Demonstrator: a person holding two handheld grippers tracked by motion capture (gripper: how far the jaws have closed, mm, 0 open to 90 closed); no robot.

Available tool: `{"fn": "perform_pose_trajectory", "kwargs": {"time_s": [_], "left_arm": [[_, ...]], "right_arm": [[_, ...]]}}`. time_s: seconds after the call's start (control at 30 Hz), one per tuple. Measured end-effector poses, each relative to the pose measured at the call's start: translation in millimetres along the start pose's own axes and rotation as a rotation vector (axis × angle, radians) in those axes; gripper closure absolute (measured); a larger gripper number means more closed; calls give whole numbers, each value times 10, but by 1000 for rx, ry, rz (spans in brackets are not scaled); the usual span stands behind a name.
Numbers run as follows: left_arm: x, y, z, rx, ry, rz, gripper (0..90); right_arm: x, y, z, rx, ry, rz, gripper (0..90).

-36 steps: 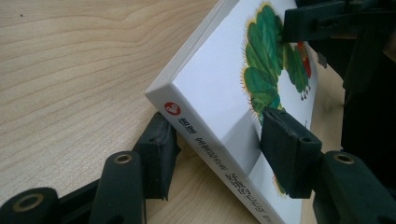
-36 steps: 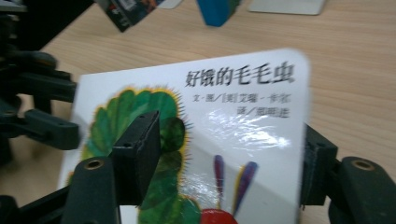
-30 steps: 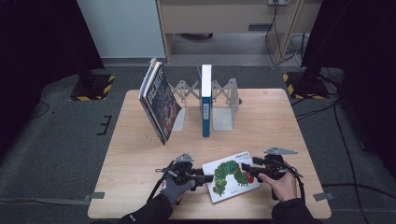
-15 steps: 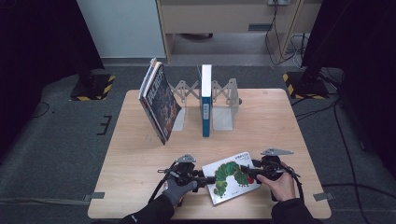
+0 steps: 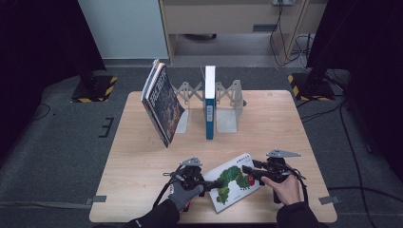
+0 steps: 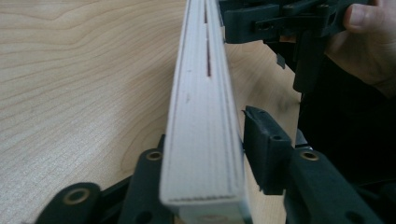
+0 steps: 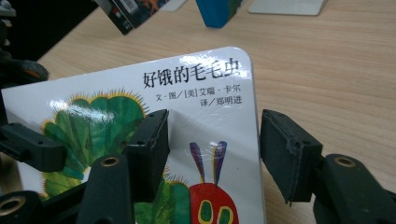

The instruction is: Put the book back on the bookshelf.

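1. Caterpillar picture book [image 5: 234,181] lies near the front edge of your worktop [image 5: 285,123], between your two hands, its cover facing up.
2. Your left gripper [image 5: 215,183] has just been closing; the book's page edge [image 6: 203,140] stands between its jaws, one pad just beside it.
3. Your right gripper [image 5: 247,170] has also been closing, jaws partly apart, straddling the book's edge [image 7: 212,140].
4. Behind, a blue book [image 5: 209,102] stands upright in the rack [image 5: 227,111]; dark books [image 5: 161,104] lean beside it.

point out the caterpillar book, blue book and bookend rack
caterpillar book [image 5: 234,181], high view, middle of cover.
blue book [image 5: 209,114], high view, spine.
bookend rack [image 5: 227,121], high view, right upright plate.
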State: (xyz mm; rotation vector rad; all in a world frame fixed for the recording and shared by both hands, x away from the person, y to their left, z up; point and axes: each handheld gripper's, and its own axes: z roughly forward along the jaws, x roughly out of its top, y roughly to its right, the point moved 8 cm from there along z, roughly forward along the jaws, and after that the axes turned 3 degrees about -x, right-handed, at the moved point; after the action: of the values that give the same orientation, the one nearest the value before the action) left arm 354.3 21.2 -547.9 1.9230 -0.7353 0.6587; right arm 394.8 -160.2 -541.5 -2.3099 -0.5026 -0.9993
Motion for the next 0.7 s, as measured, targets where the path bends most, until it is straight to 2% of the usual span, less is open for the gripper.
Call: {"fn": "perform_pose_trajectory", "kwargs": {"time_s": [0.1, 0.23, 0.37, 0.53, 0.7], "left_arm": [[34, 22, -28, 19, -7, 30, 688], [86, 42, -88, 29, -6, 44, 726], [128, 40, -140, 65, -9, 83, 744], [154, 50, -167, 66, -13, 91, 747], [200, 70, -230, 56, -11, 81, 750]], "right_arm": [[28, 2, -5, 5, 24, -7, 397], [54, 42, -32, -8, 45, -11, 362], [89, 151, -94, -46, 77, -11, 332], [49, 355, -153, -132, 57, -16, 323], [-74, 592, -160, -257, -31, -48, 258]]}}
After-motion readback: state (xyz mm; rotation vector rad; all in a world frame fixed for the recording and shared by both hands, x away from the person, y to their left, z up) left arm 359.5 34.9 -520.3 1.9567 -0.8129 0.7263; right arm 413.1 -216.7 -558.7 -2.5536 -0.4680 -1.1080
